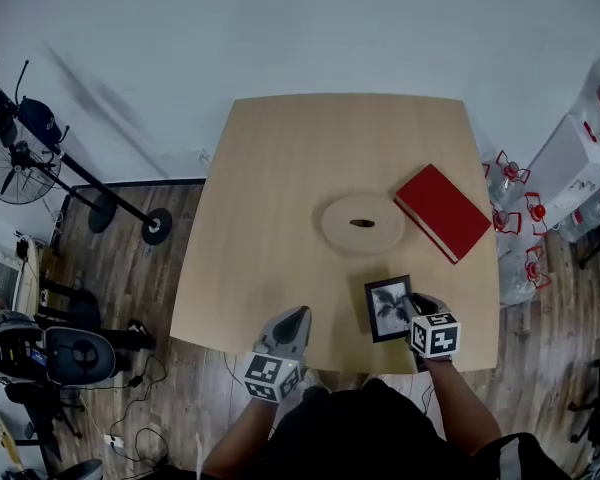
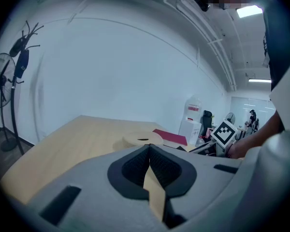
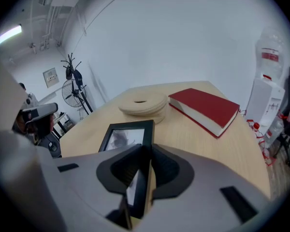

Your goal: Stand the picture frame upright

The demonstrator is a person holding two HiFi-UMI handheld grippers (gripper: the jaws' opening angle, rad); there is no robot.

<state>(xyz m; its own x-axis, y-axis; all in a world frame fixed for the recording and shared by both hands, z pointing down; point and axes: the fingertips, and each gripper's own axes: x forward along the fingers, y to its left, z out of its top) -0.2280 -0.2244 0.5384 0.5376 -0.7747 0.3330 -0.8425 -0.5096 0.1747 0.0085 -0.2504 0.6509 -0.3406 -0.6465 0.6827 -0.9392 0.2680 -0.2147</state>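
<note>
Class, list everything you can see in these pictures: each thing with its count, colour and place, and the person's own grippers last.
Light wooden table: one, tan, middle of the room.
Red hardcover book: one, red, table's right side.
Round wooden disc with a centre hole: one, pale tan, mid-table, left of the book.
Black-rimmed picture frame: one, black, near table edge.
Standing fan: one, black, floor at far left.
Left gripper: one, grey, shut, empty.
Right gripper: one, grey, clamped on the frame's edge.

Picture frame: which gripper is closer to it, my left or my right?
Right. The right gripper is clamped on the picture frame at its right edge; the left gripper sits shut by the table's near edge, off to the frame's left, not touching it.
</note>
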